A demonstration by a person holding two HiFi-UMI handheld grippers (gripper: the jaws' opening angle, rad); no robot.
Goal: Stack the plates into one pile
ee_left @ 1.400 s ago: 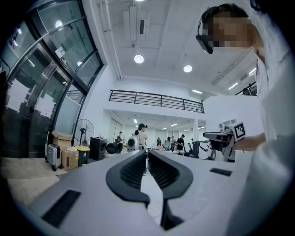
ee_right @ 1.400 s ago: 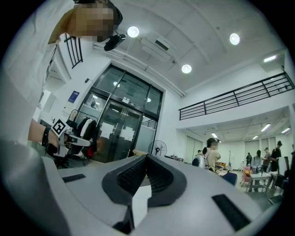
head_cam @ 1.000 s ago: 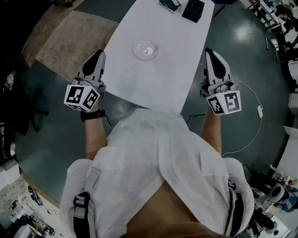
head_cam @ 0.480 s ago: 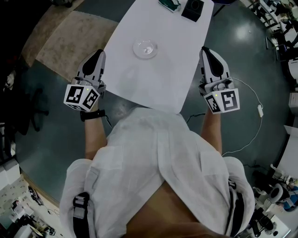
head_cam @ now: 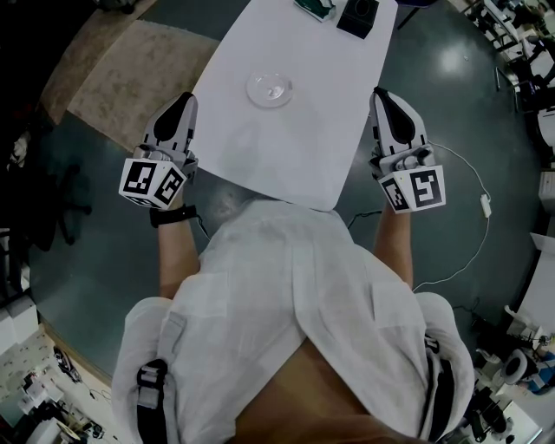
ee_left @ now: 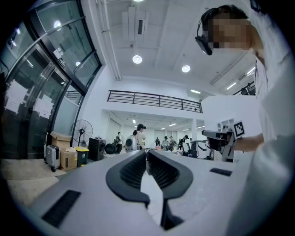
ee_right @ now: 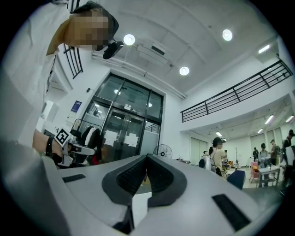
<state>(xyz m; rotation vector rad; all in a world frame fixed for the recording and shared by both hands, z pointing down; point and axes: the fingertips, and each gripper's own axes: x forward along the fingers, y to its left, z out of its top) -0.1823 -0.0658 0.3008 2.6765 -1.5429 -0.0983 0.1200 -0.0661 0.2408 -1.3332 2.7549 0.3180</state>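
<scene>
A small pile of clear glass plates [head_cam: 270, 89] sits on the white table [head_cam: 295, 147], toward its far half. My left gripper [head_cam: 185, 101] hangs off the table's left edge, shut and empty, pointing level across the room. My right gripper [head_cam: 381, 94] hangs at the table's right edge, also shut with nothing between its jaws. In the left gripper view the left gripper [ee_left: 146, 156] has its ribbed pads pressed together. The right gripper view shows the same for the right gripper [ee_right: 147, 160]. Neither gripper touches the plates.
At the table's far end stand a black box [head_cam: 359, 17] and a green item [head_cam: 316, 8]. A beige rug [head_cam: 121, 69] lies on the floor to the left. A white cable [head_cam: 473, 186] runs over the dark floor at right. People and desks stand far off.
The right gripper has edged slightly closer to the table's right edge and rolled a little. The left gripper and the plates have not moved.
</scene>
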